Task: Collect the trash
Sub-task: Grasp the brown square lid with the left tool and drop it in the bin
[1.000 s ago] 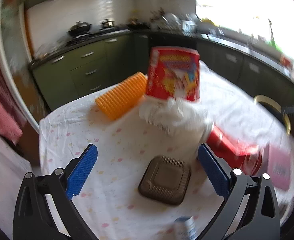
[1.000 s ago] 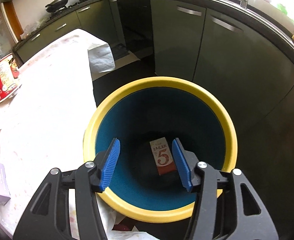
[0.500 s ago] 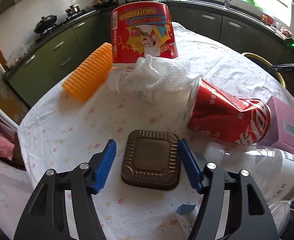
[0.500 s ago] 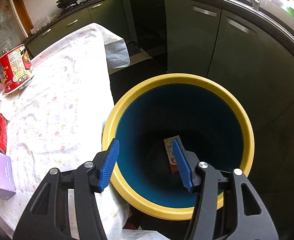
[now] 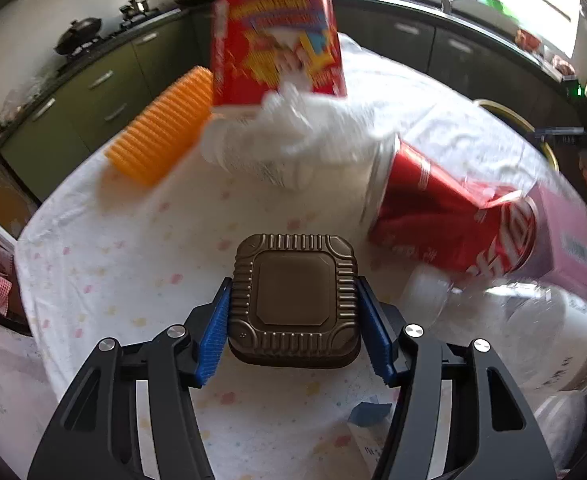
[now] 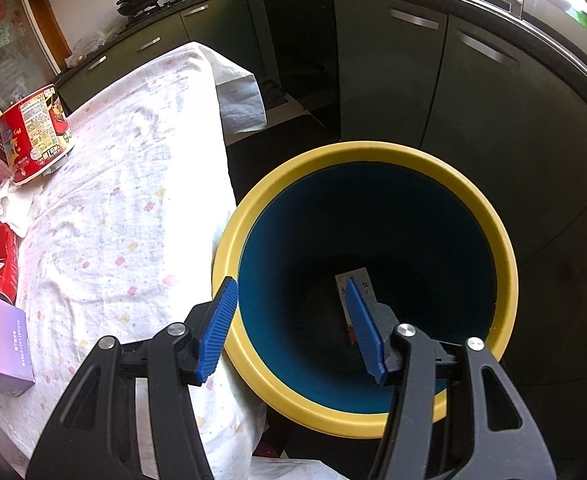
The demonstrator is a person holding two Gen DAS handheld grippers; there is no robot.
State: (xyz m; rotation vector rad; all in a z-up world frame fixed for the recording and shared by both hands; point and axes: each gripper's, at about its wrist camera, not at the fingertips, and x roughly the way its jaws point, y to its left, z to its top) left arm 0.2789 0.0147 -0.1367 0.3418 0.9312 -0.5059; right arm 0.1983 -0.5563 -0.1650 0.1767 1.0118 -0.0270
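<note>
Blue ribbed pads of the left claw (image 5: 293, 312) press against both sides of a brown ridged square tray (image 5: 293, 300), clamped on it where it sits on the flower-print cloth of the tabletop (image 5: 113, 248). Just beyond it to the right lies a dented red cola can (image 5: 453, 220) on its side, with a clear plastic bottle (image 5: 533, 332) in front of it and a pink box (image 5: 569, 240) behind. Farther back a crumpled white tissue (image 5: 293, 136) rests against a red instant-noodle cup (image 5: 273, 44), and an orange ridged piece (image 5: 165, 128) lies to their left.

On the other side, the right claw (image 6: 293, 320) hangs with its jaws apart and nothing between them, over the near rim of a yellow-rimmed trash bin (image 6: 493, 220) beside the tabletop's edge. A small printed card (image 6: 353, 292) lies at the bin's dark blue bottom. Green kitchen cabinets (image 6: 413, 80) stand behind.
</note>
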